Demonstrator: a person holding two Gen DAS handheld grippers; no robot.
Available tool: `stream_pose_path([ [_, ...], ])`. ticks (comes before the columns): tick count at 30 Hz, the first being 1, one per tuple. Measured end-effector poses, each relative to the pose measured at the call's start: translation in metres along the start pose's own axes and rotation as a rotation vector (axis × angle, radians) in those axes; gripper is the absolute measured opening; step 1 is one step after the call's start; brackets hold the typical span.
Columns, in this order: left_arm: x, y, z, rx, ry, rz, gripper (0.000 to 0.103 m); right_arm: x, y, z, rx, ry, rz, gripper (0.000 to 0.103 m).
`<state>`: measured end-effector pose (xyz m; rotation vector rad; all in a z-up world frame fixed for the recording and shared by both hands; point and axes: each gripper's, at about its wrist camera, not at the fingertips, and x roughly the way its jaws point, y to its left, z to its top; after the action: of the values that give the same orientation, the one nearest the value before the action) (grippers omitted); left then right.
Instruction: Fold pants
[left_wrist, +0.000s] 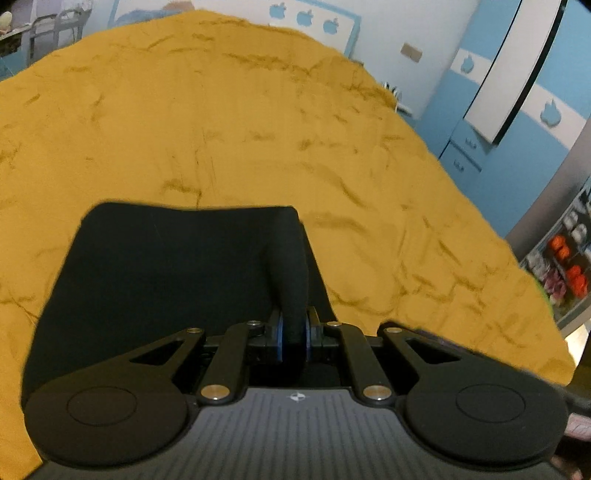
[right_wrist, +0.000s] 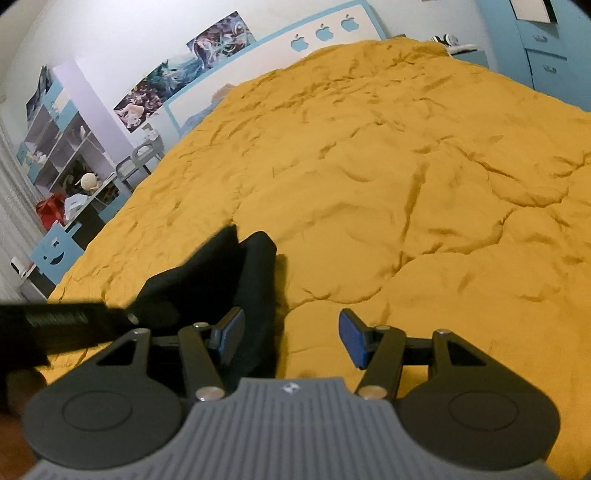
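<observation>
Room: I see a bedroom, bed under a rumpled mustard cover.
Pants: black pants, partly folded, near the bed's near edge.
Left tongs: pinched on a raised roll of pants cloth.
Right tongs: wide, empty; pants lie to their left, so the left is nearer.

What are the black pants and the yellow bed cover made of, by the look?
Black pants: looks like a soft matte knit, maybe jersey or fleece; no sheen, and the pinched edge rolls into a thick rounded fold at the left gripper. Yellow bed cover: seems a padded woven quilt or duvet, matte, with puffy sections and shallow creases. Exact fibres cannot be told.
</observation>
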<state>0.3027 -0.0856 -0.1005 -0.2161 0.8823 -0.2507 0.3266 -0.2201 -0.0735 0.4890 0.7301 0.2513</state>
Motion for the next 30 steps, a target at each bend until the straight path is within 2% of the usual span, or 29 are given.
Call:
stream_pose_path([
  [2, 0.004, -0.005, -0.006, 0.017, 0.013, 0.003, 0.012, 0.002, 0.000, 0.000, -0.004, 0.005, -0.003, 0.054],
  [4, 0.007, -0.009, -0.011, 0.038, 0.040, -0.003, 0.021, 0.004, 0.000, -0.001, -0.004, 0.012, -0.006, 0.054],
  [5, 0.007, -0.009, -0.012, 0.035, 0.060, -0.020, 0.027, 0.005, 0.001, -0.001, -0.002, 0.015, -0.005, 0.054],
  [7, 0.002, -0.004, -0.015, 0.000, 0.102, -0.080, 0.029, 0.007, 0.001, -0.001, -0.001, 0.019, 0.003, 0.054],
  [9, -0.017, 0.004, -0.016, -0.020, 0.093, -0.152, 0.030, 0.008, 0.004, -0.001, -0.006, 0.023, 0.019, 0.054],
  [10, -0.028, 0.011, -0.016, -0.021, 0.074, -0.160, 0.031, 0.008, 0.005, -0.001, -0.007, 0.026, 0.028, 0.054],
  [12, -0.054, 0.029, -0.015, -0.025, 0.023, -0.130, 0.040, 0.009, 0.009, -0.001, -0.003, 0.038, 0.058, 0.054],
  [15, -0.084, 0.070, -0.014, -0.053, -0.042, -0.037, 0.046, 0.012, 0.017, -0.005, 0.009, 0.063, 0.099, 0.054],
  [19, -0.098, 0.127, -0.014, -0.135, -0.058, 0.098, 0.047, 0.015, 0.035, -0.011, -0.022, 0.084, 0.102, 0.054],
  [23, -0.098, 0.159, -0.013, -0.189, -0.047, 0.157, 0.051, 0.020, 0.054, -0.017, -0.067, 0.115, 0.065, 0.053],
  [26, -0.089, 0.166, -0.014, -0.212, -0.019, 0.138, 0.051, 0.025, 0.061, -0.020, -0.051, 0.131, 0.014, 0.042],
  [28, -0.081, 0.163, -0.018, -0.209, -0.001, 0.105, 0.056, 0.027, 0.061, -0.020, -0.031, 0.140, -0.003, 0.028],
  [30, -0.070, 0.157, -0.020, -0.198, 0.018, 0.092, 0.059, 0.028, 0.060, -0.019, -0.011, 0.157, -0.002, 0.011],
])
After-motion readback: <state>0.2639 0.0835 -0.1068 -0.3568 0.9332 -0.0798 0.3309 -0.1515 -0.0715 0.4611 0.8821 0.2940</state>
